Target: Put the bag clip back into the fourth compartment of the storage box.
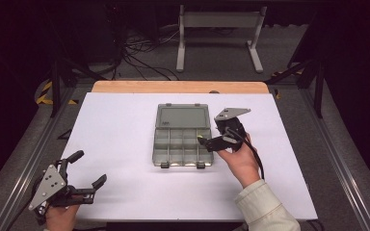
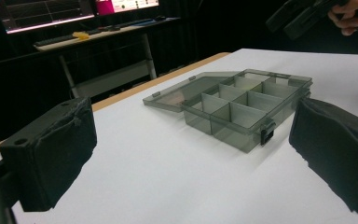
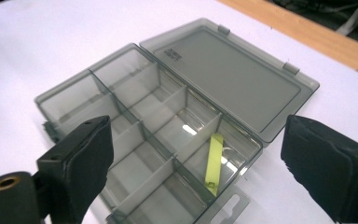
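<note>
Looking down from the high view, the counter (image 1: 125,144) was a white sheet with a bare wood strip at its far edge. A smoky clear box (image 1: 182,135) lay near the middle, its lid (image 1: 182,117) folded flat away from the person. The right claw (image 1: 206,140) hung at the box's right edge, held in a hand with a pale sleeve. The left claw (image 1: 87,167) sat well apart at the near left corner, jaws spread wide and empty.

From the left claw view, the box (image 2: 242,107) appeared side-on between two wide black pads (image 2: 51,154), showing what the high view did not: a dark latch (image 2: 266,132) on its front wall. The other claw (image 2: 303,16) hovered at the top right.

From the right claw view, the jaws stood wide with nothing between the pads (image 3: 86,158). Below them the box (image 3: 140,126) showed its dividers, and a yellow-green strip (image 3: 214,161) leaned in an end compartment next to the lid (image 3: 233,74), a detail neither other view made clear.
</note>
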Demonstrator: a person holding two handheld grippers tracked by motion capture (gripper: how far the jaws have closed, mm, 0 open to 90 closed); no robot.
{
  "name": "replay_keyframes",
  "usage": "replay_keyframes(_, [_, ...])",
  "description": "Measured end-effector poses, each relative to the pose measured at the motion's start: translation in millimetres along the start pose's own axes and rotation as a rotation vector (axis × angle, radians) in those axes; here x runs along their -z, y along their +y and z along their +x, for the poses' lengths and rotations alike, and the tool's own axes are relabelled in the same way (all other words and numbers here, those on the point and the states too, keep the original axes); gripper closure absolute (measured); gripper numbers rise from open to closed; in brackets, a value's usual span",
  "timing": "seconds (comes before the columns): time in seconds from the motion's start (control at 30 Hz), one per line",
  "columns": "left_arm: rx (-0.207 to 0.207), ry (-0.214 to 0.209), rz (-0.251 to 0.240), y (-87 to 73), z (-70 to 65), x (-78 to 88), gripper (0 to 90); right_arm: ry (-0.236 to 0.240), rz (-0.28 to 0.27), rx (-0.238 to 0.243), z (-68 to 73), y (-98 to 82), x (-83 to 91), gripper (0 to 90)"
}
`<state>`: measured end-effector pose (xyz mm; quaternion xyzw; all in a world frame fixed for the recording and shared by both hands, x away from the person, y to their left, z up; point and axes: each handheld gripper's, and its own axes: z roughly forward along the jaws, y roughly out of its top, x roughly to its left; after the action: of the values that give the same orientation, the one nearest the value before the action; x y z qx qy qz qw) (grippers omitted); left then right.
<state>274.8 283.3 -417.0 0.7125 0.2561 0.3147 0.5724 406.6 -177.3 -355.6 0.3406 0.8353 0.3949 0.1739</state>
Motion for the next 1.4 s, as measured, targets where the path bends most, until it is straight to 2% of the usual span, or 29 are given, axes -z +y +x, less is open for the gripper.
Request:
replay_keyframes(0.1, [0.001, 0.001, -0.002, 0.2, -0.3, 0.2, 1.4, 0.014, -0.036, 0.027, 4.9, -1.6, 11.0, 7.8])
replay_keyframes(0.33, [0.005, -0.001, -0.004, 0.3, -0.6, 0.6, 1.4, 0.001, -0.093, 0.056, 14.5, -7.8, 34.5, 4.6])
replay_keyframes(0.57, [0.008, -0.002, -0.006, 0.4, -0.4, 0.8, 1.4, 0.005, -0.160, 0.066, 15.6, -19.4, 51.2, 1.5])
replay_keyframes(0.77, [0.005, 0.003, -0.009, 0.6, -0.3, 1.4, 1.4, -0.004, -0.221, 0.098, 18.1, -34.6, 64.1, 0.4])
replay_keyframes(1.03, [0.006, 0.004, -0.013, 0.8, -0.7, 1.8, 1.4, -0.050, -0.298, 0.079, 13.8, -61.0, 77.2, 0.3])
replay_keyframes(1.23, [0.003, 0.003, -0.013, 1.1, -1.1, 2.3, 1.4, -0.039, -0.340, 0.057, 7.4, -78.0, 82.4, 0.2])
replay_keyframes(1.4, [0.003, 0.004, -0.013, 1.0, -0.4, 3.1, 1.4, -0.051, -0.357, 0.074, 6.1, -89.5, 83.6, 0.2])
